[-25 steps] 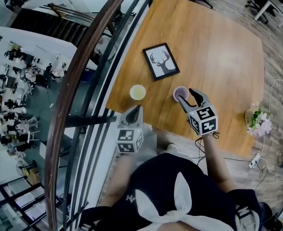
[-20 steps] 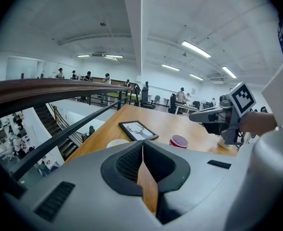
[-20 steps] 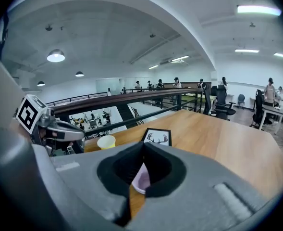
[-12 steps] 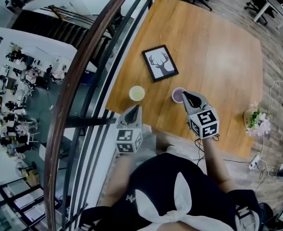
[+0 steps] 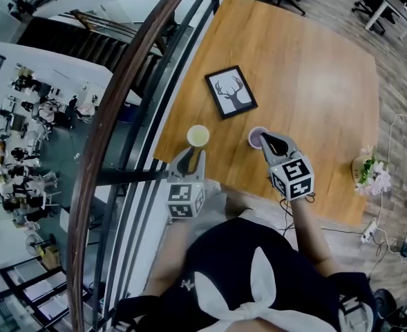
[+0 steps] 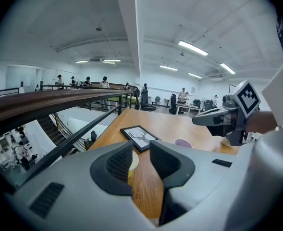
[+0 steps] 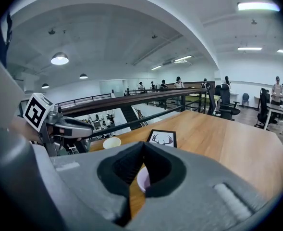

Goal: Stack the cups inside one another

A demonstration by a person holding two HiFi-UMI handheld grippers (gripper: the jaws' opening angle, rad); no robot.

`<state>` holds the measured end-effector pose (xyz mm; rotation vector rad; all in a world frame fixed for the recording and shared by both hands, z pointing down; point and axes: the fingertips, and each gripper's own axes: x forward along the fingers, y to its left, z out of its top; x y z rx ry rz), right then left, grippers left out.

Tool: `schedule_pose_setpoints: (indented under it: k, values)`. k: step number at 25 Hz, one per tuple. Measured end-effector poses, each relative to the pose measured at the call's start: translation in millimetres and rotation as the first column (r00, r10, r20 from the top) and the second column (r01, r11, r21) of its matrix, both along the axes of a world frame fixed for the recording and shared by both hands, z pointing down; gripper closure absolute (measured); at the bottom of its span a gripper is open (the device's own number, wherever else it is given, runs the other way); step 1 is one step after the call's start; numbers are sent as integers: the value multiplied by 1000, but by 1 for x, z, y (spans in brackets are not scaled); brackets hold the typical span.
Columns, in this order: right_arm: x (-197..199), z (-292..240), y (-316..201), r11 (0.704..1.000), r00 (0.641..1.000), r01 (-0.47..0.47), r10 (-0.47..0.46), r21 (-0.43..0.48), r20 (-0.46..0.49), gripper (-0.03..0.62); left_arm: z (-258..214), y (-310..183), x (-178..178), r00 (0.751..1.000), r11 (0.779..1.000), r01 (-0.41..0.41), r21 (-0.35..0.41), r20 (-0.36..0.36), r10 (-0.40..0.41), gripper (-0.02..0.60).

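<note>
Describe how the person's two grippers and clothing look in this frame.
The left gripper and right gripper are light grey moulded shells, and their tongs are lined with black ribbed pads. Behind each sits a white cube printed with black square markers. A thin dark cable seems to loop by the right one. The person wears a dark top with a white bow.

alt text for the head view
Seen from above, the right gripper has its jaws closed on the rim of the purple cup on a wooden table. The left gripper, jaws just opening and empty, points toward the yellow cup.
</note>
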<state>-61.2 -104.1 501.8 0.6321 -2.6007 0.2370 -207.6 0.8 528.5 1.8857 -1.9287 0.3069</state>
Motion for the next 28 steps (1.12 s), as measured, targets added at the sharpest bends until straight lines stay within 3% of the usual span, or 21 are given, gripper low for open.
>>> schedule_pose_setpoints:
  k: [4, 7, 10, 20, 28]
  values:
    - [0, 0, 0, 1000, 1000, -12, 12, -4, 1, 595, -1, -5, -7, 998, 1000, -5, -10, 65, 6, 307]
    - [1, 0, -1, 1000, 1000, -27, 27, -5, 5, 595, -2, -10, -10, 989, 999, -30, -19, 146, 32, 241]
    - [0, 1, -2, 999, 999, -43, 43, -4, 5, 595, 3, -16, -9, 979, 996, -76, -44, 186, 83, 224]
    - [-6, 8, 0, 994, 994, -107, 107, -3, -18, 595, 29, -33, -17, 957, 975, -166, -145, 213, 194, 218]
    - [-11, 21, 1, 985, 984, -171, 169, -24, -52, 595, 74, -37, -24, 949, 943, -229, -243, 159, 272, 216]
